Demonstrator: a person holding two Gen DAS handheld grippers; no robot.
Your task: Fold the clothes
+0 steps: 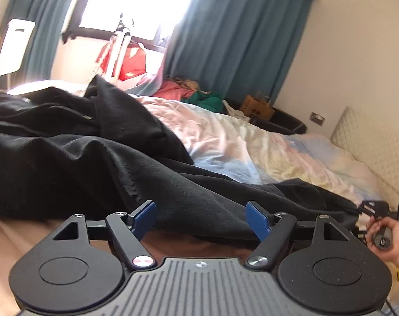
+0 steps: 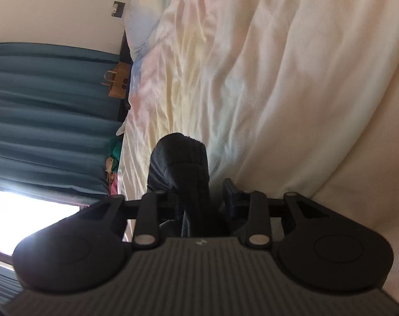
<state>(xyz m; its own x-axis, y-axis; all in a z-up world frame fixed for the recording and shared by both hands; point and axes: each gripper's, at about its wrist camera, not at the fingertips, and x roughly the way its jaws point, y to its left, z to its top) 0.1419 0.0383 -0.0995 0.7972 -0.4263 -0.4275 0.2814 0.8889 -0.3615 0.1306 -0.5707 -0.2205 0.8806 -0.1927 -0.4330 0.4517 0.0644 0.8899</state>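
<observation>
Blue-padded left gripper (image 1: 201, 220) fingers are gaping wide just short of the black garment (image 1: 94, 163) sprawling across the bed (image 1: 265, 147), while the right gripper (image 2: 196, 192) is pinching its far end.

black garment (image 1: 94, 158): runs off the left edge, so we can't see its full shape
right gripper (image 2: 199, 197): bunched black cloth covers the left finger and the gap; we honestly can't tell the grip
right hand (image 1: 391, 239): cut by the frame edge
window (image 1: 136, 2): blown out, nothing readable outside
</observation>
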